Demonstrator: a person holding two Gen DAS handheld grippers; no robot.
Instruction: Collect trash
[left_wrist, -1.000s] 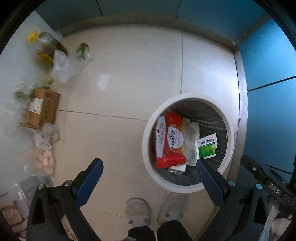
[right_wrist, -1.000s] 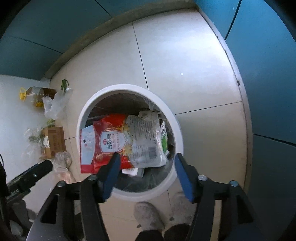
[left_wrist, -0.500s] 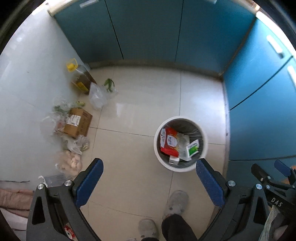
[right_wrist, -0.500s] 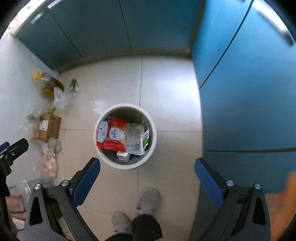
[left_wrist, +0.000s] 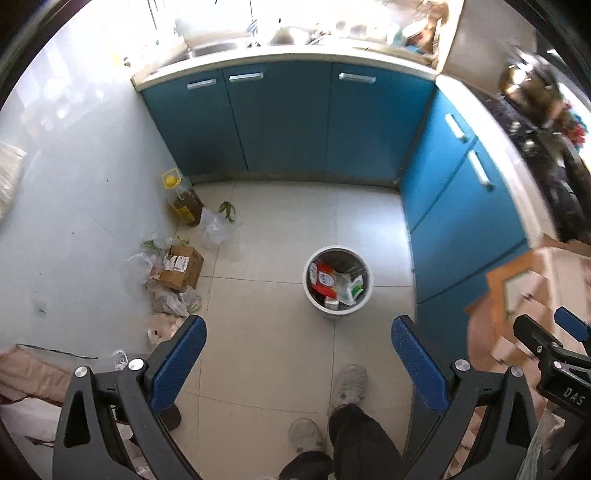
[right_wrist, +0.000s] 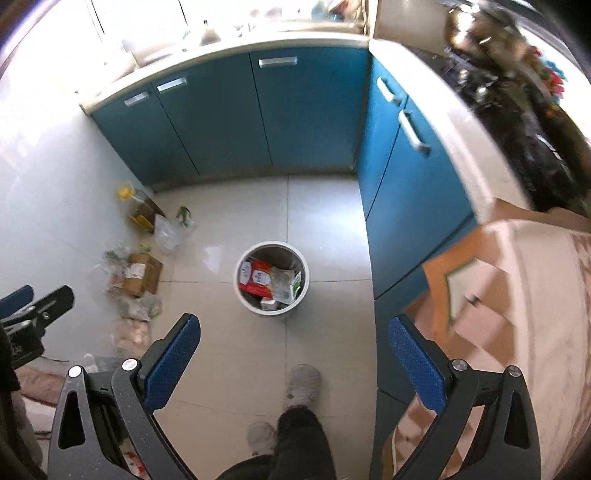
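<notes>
1. Against the left wall stands an oil bottle (left_wrist: 183, 206) with a yellow cap; nearer lie clear plastic bags (left_wrist: 216, 229) and a cardboard box (left_wrist: 181, 267) on the tiled floor (left_wrist: 280, 229).
2. The left gripper (left_wrist: 297, 354) hangs high above the floor, its blue fingers (left_wrist: 179, 363) spread wide and holding nothing.
3. The white trash bin (left_wrist: 338, 312) stands mid-floor, near the blue cabinets (left_wrist: 280, 122) on the right. Inside it lie a red packet (left_wrist: 323, 278), a green-and-white pouch (left_wrist: 356, 288) and other wrappers.
4. The right gripper (right_wrist: 293, 352) is likewise released, fingers (right_wrist: 415, 363) apart and empty, with the bin beyond them.
5. The person's grey shoes (right_wrist: 303, 384) stand near, below the bin.
</notes>
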